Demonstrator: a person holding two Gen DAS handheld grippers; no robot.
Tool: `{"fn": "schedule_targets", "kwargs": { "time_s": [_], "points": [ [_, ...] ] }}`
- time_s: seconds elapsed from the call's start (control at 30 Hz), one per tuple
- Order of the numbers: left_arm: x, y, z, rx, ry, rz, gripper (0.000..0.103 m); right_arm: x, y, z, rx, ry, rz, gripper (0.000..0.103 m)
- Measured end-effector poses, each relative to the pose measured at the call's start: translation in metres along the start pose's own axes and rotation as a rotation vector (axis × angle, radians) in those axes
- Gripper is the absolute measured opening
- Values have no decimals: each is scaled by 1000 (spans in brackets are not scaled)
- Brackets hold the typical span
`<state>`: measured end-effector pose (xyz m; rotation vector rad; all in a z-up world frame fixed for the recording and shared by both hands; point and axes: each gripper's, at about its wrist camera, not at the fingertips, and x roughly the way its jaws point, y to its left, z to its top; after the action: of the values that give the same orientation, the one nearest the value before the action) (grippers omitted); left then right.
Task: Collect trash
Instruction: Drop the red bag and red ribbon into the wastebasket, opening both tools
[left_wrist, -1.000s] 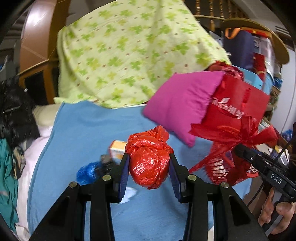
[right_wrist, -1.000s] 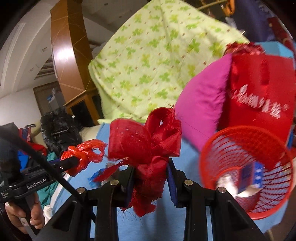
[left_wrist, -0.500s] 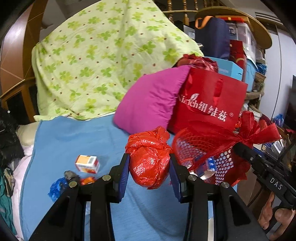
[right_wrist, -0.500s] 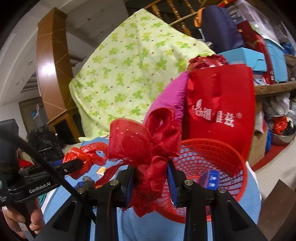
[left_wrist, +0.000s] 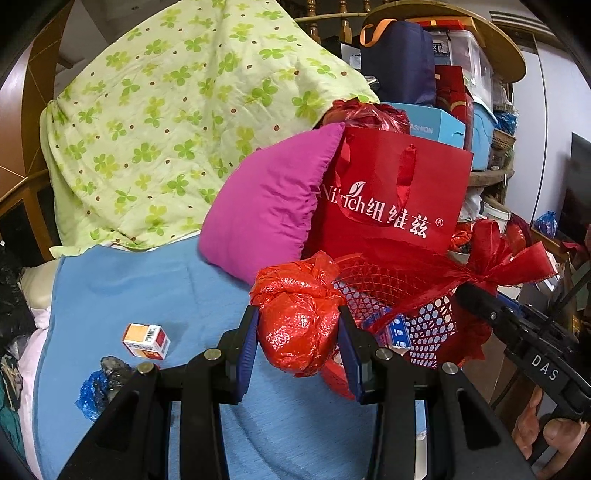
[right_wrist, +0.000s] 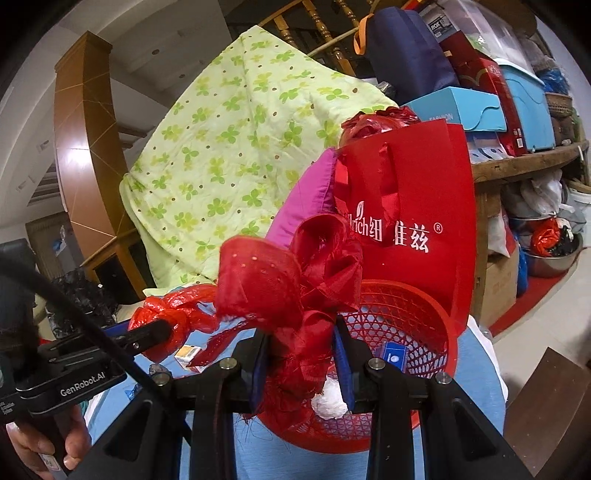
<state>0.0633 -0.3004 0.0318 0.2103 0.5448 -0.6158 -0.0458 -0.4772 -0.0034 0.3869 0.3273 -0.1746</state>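
The left hand-held gripper (left_wrist: 299, 341) grasps the knotted red plastic bag (left_wrist: 297, 314) just beside the red basket (right_wrist: 406, 295), and the right hand-held gripper (right_wrist: 301, 363) grasps the red ribbon bow (right_wrist: 291, 280) above it, so each should be fully over the rim before releasing.

Knotted red plastic bag (left_wrist: 300, 325) and red ribbon bow (right_wrist: 295, 284) held beside red mesh basket (right_wrist: 436, 325).

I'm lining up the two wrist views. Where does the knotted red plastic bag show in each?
Left wrist: knotted red plastic bag at lower centre, clamped in the left gripper.
Right wrist: same bag at left of centre, on the left gripper's tip.
Shared landmark: the red mesh basket.
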Motion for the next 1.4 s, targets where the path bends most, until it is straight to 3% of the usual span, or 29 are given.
{"fn": "schedule_targets", "kwargs": {
  "time_s": [0.3,0.63,0.77,0.93,1.03,1.23,1.4],
  "points": [
    [14,-12,2,8,15,-32,43,7,-17,-1,27,7,-7,33],
    [48,-21,3,-44,93,-234,46,32,-45,-4,123,64,7,35],
    [72,-24,0,-78,140,-281,48,47,-60,-9,188,100,20,36],
    [87,-24,-4,-97,169,-277,56,55,-66,-16,210,132,14,38],
    [84,-20,-6,-94,156,-267,62,52,-68,-17,227,118,12,60],
    [60,0,-14,-76,141,-215,62,37,-55,-10,179,63,9,60],
    [35,32,-40,-81,158,-147,63,19,-29,-2,121,7,43,60]
  ]
}}
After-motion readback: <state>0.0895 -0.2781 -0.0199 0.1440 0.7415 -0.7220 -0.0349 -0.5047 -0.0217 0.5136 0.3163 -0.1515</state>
